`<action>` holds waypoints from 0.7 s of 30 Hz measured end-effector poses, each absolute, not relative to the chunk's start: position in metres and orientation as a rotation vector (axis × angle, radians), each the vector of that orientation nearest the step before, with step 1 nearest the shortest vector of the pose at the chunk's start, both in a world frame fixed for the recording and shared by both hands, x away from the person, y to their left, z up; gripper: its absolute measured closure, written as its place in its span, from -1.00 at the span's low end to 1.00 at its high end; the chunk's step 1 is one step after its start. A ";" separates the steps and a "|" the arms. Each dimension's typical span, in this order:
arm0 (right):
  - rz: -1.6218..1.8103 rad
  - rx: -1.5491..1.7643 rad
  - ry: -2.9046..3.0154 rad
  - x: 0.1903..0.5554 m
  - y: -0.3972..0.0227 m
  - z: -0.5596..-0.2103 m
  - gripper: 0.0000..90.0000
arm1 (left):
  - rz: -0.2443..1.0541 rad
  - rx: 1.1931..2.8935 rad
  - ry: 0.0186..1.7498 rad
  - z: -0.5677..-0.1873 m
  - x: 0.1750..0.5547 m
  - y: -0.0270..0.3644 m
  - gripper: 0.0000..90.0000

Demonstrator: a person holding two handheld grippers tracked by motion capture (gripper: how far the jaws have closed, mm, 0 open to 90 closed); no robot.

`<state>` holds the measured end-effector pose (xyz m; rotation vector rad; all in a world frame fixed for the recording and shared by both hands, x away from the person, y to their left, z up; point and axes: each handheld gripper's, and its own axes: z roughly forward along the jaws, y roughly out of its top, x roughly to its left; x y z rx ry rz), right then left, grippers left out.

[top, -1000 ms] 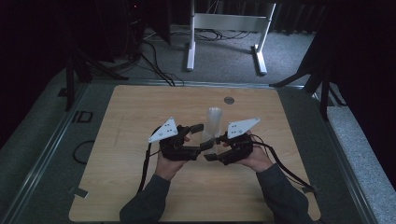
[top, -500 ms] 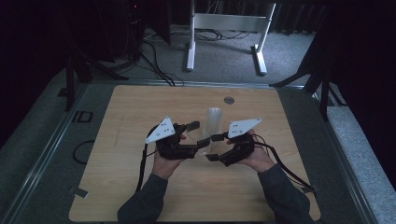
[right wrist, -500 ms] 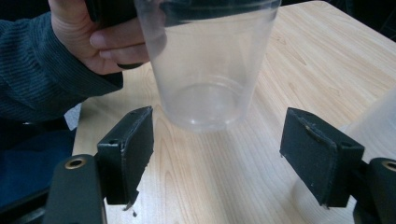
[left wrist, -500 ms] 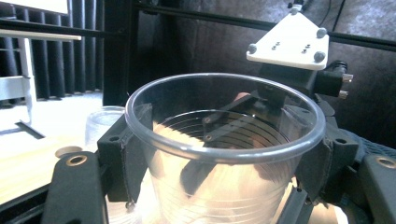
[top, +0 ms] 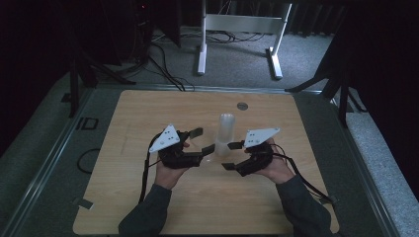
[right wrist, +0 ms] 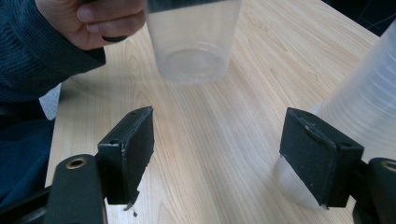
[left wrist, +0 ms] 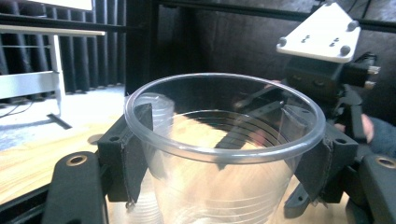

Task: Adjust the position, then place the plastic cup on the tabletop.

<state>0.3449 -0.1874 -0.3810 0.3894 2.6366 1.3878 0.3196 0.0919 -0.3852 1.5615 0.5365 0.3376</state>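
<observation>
I work over the wooden table [top: 148, 207], where a stack of clear cups [top: 226, 129] stands upright near the middle. My left gripper [left wrist: 224, 154] clamps one clear cup [left wrist: 224, 140] by its rim, jaws partway closed against its sides, holding it just off the stack (separated, I judge). My right gripper [right wrist: 224, 149] has just been opening; its jaws stand wide and empty, beside the stack.

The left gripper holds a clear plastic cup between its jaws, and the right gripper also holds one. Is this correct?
Only partly. The left gripper does hold the clear cup, but the right gripper is open with bare table between its jaws, as the right gripper view shows.
</observation>
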 end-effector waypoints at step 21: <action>1.332 0.498 2.560 0.336 -0.202 -0.384 -0.42 | 0.452 1.539 0.651 -0.392 0.320 0.120 -0.38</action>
